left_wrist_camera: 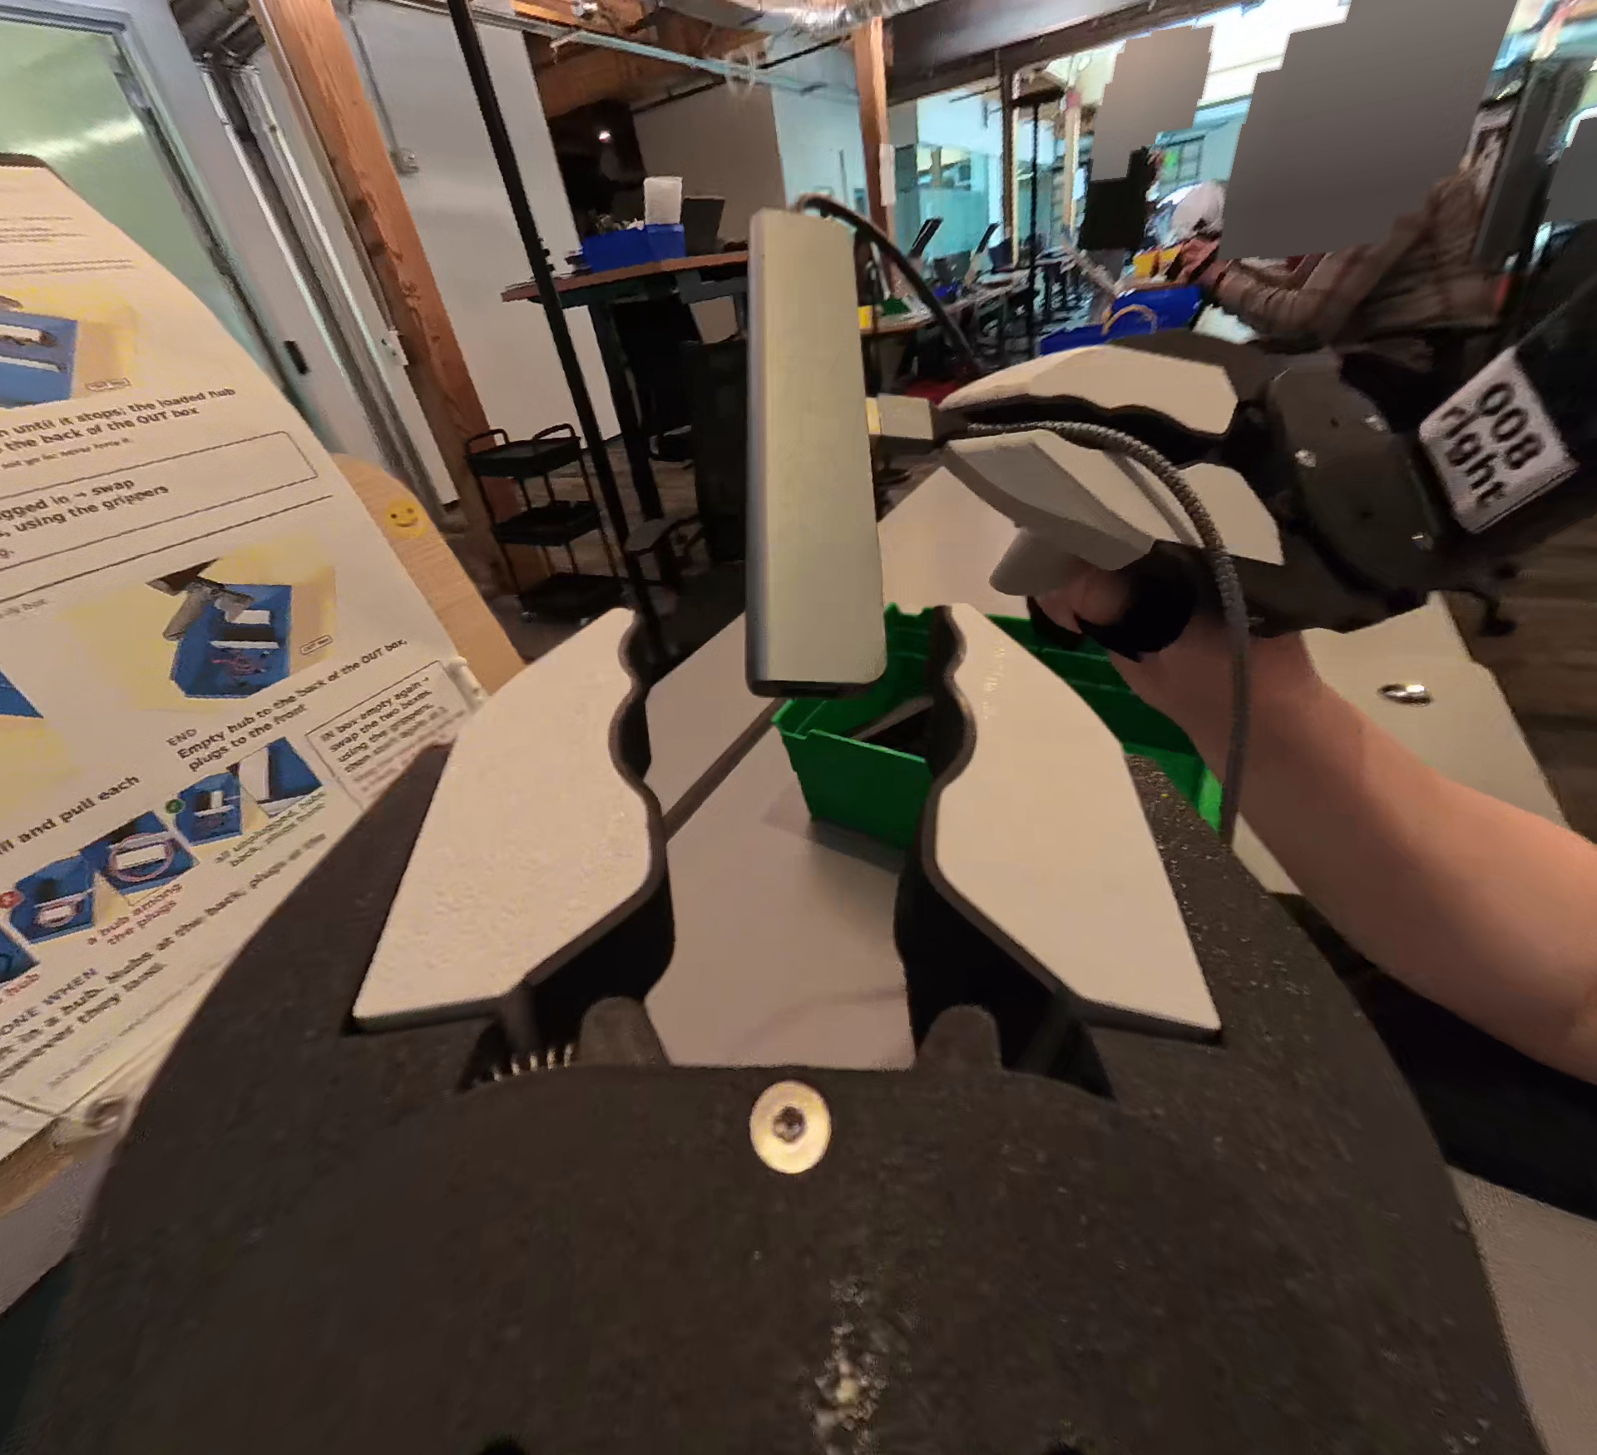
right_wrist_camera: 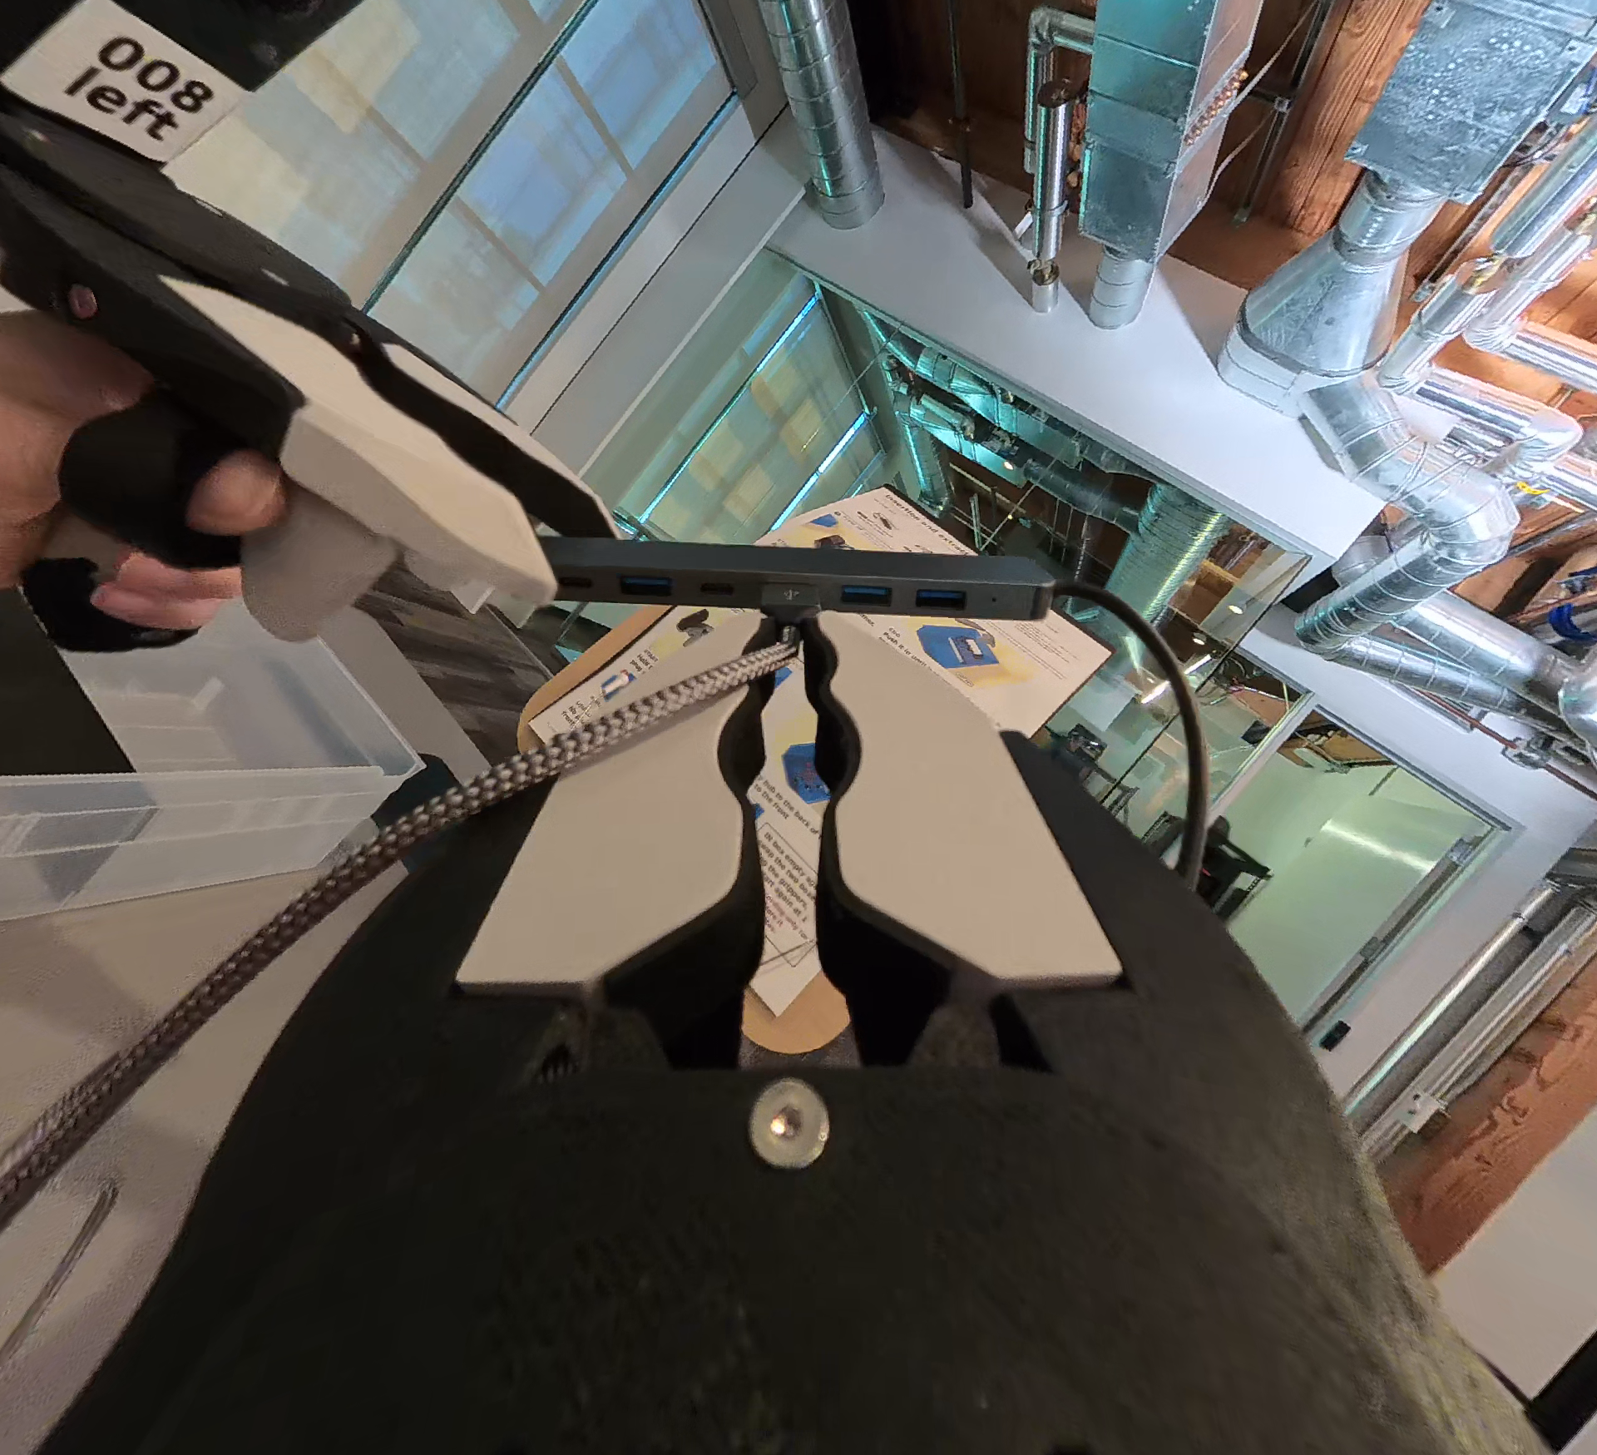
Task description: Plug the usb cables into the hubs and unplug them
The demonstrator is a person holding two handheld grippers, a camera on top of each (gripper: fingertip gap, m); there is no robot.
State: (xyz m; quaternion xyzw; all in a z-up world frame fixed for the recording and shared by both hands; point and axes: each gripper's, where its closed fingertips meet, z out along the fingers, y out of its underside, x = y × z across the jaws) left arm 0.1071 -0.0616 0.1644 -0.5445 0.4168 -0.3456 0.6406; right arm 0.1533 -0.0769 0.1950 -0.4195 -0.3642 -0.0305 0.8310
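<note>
A grey USB hub (left_wrist_camera: 812,445) stands upright in the air, its lower end clamped between the fingers of my left gripper (left_wrist_camera: 791,636). In the right wrist view the hub (right_wrist_camera: 907,562) lies across the frame with its row of ports facing me, and the left gripper (right_wrist_camera: 518,549) grips its left end. My right gripper (right_wrist_camera: 799,640) is shut on a USB plug (right_wrist_camera: 791,599) on a braided grey cable (right_wrist_camera: 432,808). The plug sits in a middle port. The right gripper (left_wrist_camera: 946,428) comes in from the right, and part of the plug's metal shell (left_wrist_camera: 903,419) shows at the hub's edge.
The hub's own black cable (right_wrist_camera: 1184,687) loops down on the right. Green bins (left_wrist_camera: 855,765) sit on the table below the hub. An instruction sheet (left_wrist_camera: 173,549) stands at the left. A clear plastic box (right_wrist_camera: 173,765) sits on the table. People work at desks far behind. Across from one pair of fingers to the other is roughly 6 centimetres.
</note>
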